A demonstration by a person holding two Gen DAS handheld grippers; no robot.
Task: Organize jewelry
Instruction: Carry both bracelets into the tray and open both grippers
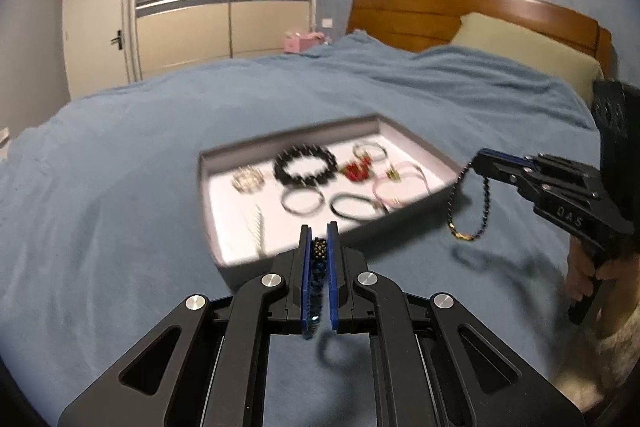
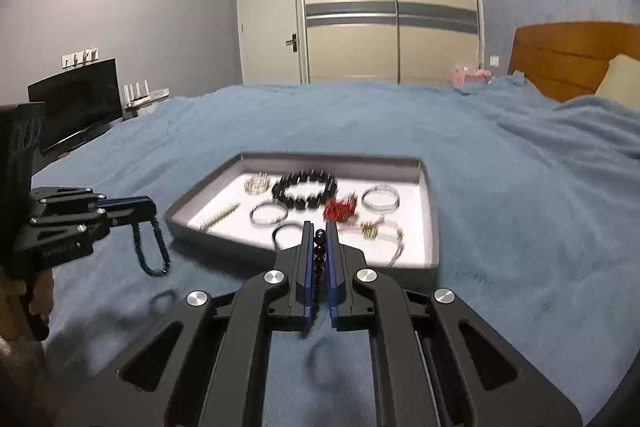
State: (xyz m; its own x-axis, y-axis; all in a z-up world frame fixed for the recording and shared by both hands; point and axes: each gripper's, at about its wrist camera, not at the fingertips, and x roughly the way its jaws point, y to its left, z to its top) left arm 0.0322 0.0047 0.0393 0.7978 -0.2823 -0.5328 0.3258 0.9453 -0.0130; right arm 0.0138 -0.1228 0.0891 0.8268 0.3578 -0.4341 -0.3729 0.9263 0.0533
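"DAS" is readable on the right hand-held gripper (image 1: 478, 163) in the left view; the lettering on the left hand-held gripper (image 2: 150, 205) in the right view is too blurred to read. Each is closed on a beaded bracelet: the left one (image 2: 150, 247) blue, the right one (image 1: 468, 203) dark with a gold clasp, both dangling above the blue bed (image 1: 120, 187) beside the tray (image 2: 430, 207) of jewelry. Only the right view shows a monitor (image 2: 76, 99); only the left shows the whole pillow (image 1: 520, 47)
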